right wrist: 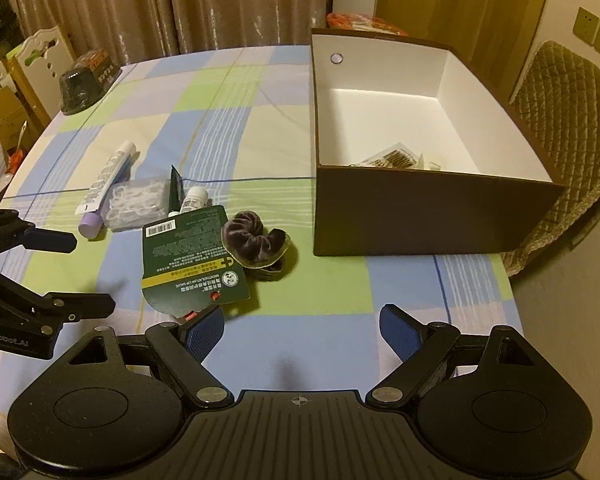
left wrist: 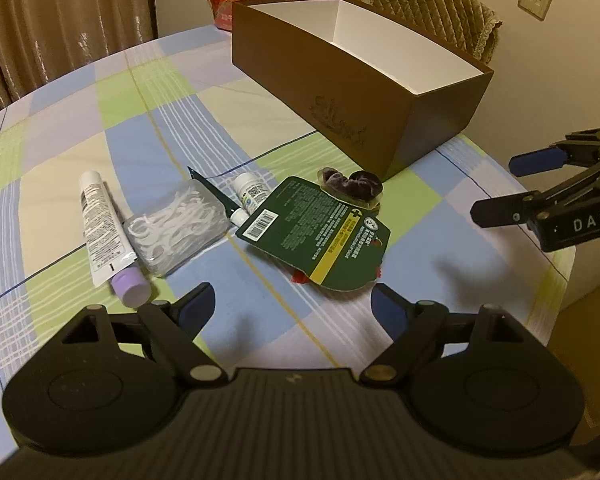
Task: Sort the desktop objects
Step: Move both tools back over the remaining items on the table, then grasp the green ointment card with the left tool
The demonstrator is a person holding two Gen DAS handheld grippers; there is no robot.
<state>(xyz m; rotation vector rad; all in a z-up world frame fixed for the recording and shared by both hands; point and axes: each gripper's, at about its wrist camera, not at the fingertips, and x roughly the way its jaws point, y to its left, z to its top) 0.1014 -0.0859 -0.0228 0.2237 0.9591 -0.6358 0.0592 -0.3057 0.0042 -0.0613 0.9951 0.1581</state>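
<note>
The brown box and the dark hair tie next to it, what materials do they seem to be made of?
The brown box looks like stiff cardboard: matte brown outside, smooth white inside, with thin straight walls and sharp folded corners. The hair tie looks like a velvet-type fabric scrunchie: dark purple, gathered in soft folds with a faint sheen. The exact fibre cannot be told.

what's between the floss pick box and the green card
A small white bottle lies there, its lower end tucked under the green card, beside the floss pick box; clearest in the left wrist view.
</note>
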